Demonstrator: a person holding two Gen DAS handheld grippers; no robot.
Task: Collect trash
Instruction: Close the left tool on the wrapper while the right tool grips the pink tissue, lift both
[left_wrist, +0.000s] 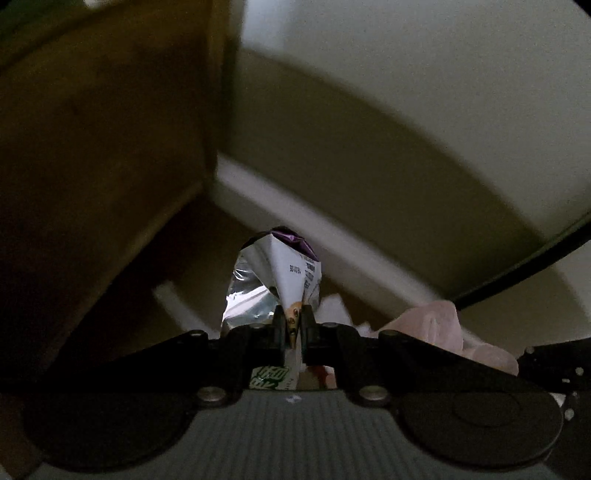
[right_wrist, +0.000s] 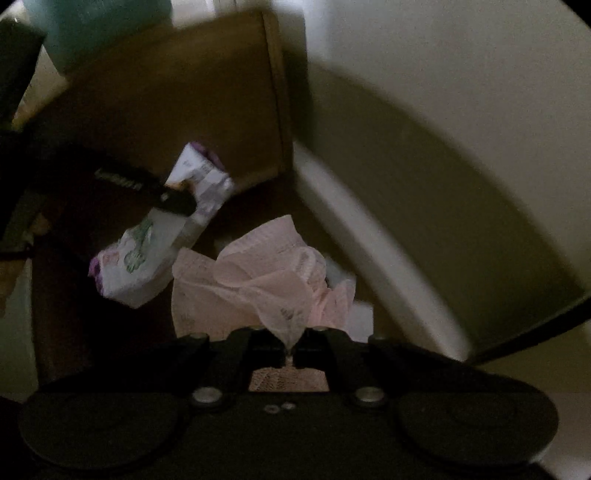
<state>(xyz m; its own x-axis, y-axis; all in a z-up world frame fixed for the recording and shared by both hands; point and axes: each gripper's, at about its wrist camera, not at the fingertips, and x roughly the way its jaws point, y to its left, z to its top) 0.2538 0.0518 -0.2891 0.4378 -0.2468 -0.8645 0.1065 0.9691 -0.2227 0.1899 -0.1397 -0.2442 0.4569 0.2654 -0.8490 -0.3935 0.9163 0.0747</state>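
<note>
The left tool is clenched on a crumpled wrapper, white with a purple end, which stands up and away from the jaws along the tool's line. The right tool is clenched on a wad of pink paper, pinched at one thin corner so the bulk fans out beyond the tips. Seen from the right wrist, the wrapper hangs left of and just beside the paper. Both pieces are off the floor, near a brown cabinet and pale wall. No bin is in view, so which way to carry them cannot be told.
</note>
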